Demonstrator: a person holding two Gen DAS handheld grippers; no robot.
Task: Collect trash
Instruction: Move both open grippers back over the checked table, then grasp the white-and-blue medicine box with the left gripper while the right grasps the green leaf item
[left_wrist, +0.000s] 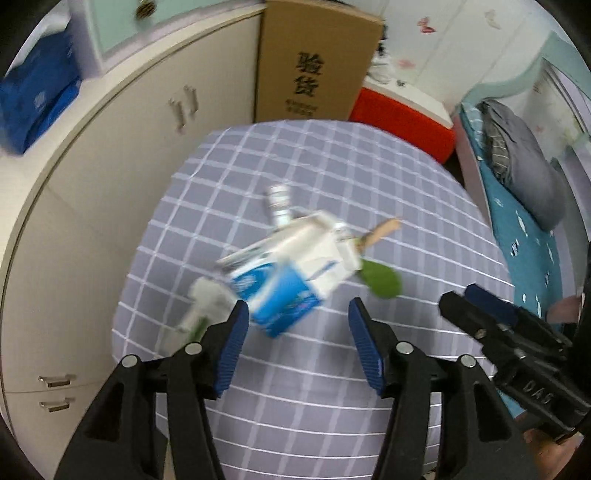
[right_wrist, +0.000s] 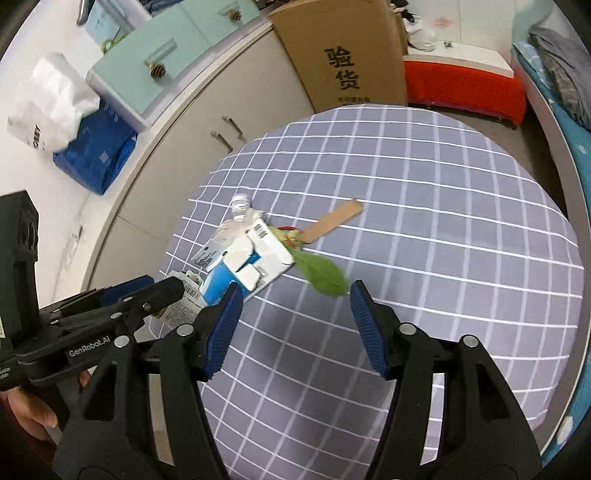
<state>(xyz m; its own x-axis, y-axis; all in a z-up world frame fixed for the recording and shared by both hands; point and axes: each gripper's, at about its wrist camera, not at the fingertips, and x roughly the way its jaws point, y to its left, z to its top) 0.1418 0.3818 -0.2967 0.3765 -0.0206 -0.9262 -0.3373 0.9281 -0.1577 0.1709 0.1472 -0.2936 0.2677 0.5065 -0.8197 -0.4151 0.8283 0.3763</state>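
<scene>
A small heap of trash lies on a table under a grey checked cloth (left_wrist: 332, 166) (right_wrist: 443, 221). Its biggest piece is a blue and white carton (left_wrist: 284, 280) (right_wrist: 255, 258), with a clear plastic bottle (left_wrist: 279, 205) (right_wrist: 240, 208) behind it. A green leaf (left_wrist: 382, 278) (right_wrist: 325, 275) and a wooden stick (left_wrist: 384, 229) (right_wrist: 334, 218) lie to its right, a crumpled wrapper (left_wrist: 207, 299) (right_wrist: 188, 295) to its left. My left gripper (left_wrist: 299, 305) (right_wrist: 147, 291) hangs open just short of the carton. My right gripper (right_wrist: 295, 290) (left_wrist: 480, 306) is open too, near the leaf, with nothing between its fingers.
A tall cardboard box (left_wrist: 314, 62) (right_wrist: 343, 55) and a red box (left_wrist: 402, 118) (right_wrist: 461, 88) stand behind the table. A beige cabinet (left_wrist: 110, 184) with a blue bag (left_wrist: 37, 99) (right_wrist: 96, 158) on top runs along the left. A bed (left_wrist: 517, 221) is at the right.
</scene>
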